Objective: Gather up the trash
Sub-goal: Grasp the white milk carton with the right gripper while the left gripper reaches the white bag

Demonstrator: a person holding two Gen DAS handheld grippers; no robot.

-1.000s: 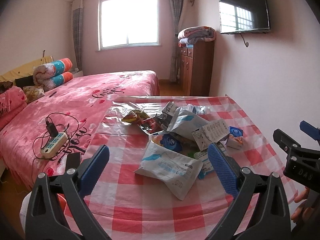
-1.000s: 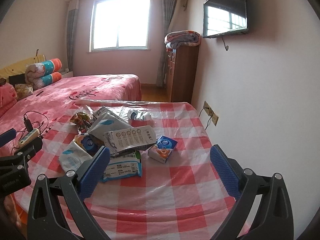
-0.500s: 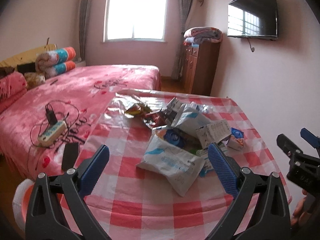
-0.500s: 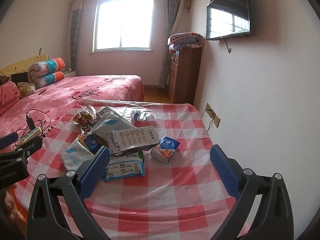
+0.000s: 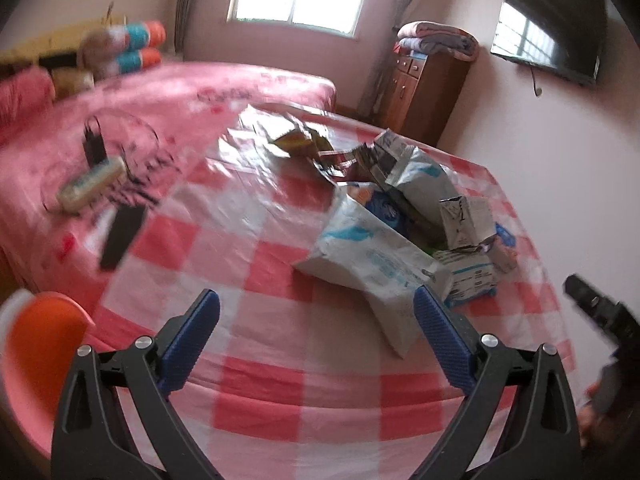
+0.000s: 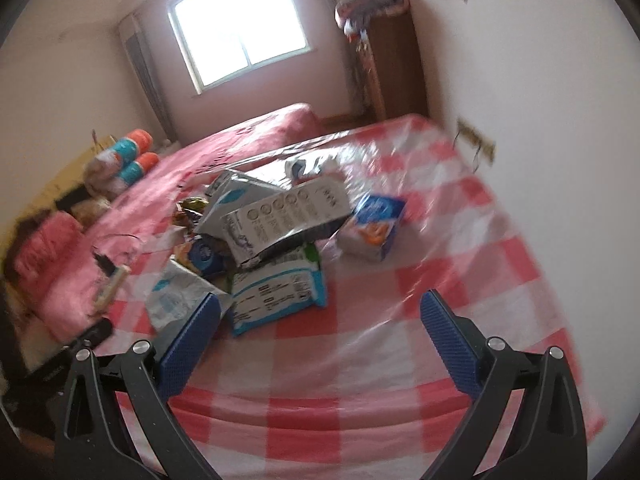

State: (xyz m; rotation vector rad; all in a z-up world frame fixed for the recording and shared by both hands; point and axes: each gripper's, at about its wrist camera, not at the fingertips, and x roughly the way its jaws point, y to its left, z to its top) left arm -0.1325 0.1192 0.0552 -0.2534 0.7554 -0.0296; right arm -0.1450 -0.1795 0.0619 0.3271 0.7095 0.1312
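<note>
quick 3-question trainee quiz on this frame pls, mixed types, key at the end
1. True or false: the left gripper is shut on a wrapper.
2. In the right wrist view, the small blue carton lies on which side of the trash pile: A) window side, B) wall side, C) bed side?
3. Fill in: the trash lies on a red and white ______ tablecloth.

Key
1. False; the left and right gripper both stand open and empty above the cloth.
2. B
3. checked
</note>
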